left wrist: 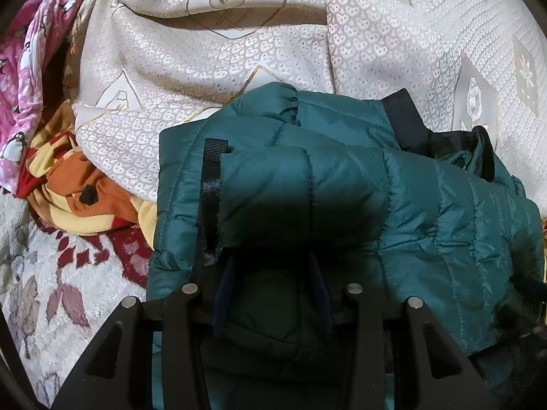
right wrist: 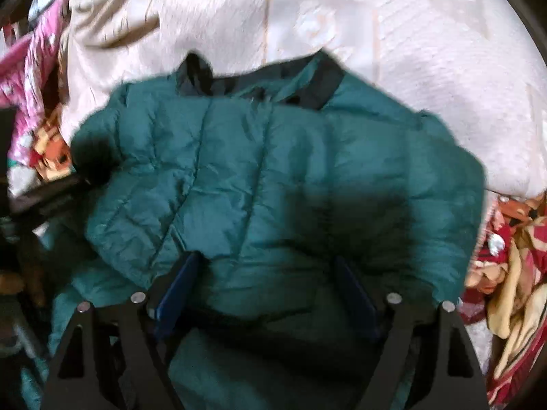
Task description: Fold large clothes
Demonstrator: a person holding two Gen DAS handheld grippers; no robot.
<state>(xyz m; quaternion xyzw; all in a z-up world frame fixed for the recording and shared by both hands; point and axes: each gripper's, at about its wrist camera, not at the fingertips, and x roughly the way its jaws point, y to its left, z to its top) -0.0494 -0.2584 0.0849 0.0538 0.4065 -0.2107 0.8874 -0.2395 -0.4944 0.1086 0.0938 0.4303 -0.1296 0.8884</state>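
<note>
In the left wrist view, a pink penguin-print cloth lies at the far left, then an orange and yellow blanket on a flowered rug. The teal puffer jacket lies on a cream bedspread, its long axis going left to right, dark collar to the right. The left gripper grasps a folded sleeve in its jaws. In the blurred right view, the right gripper seems released, jaws wide over the jacket.
</note>
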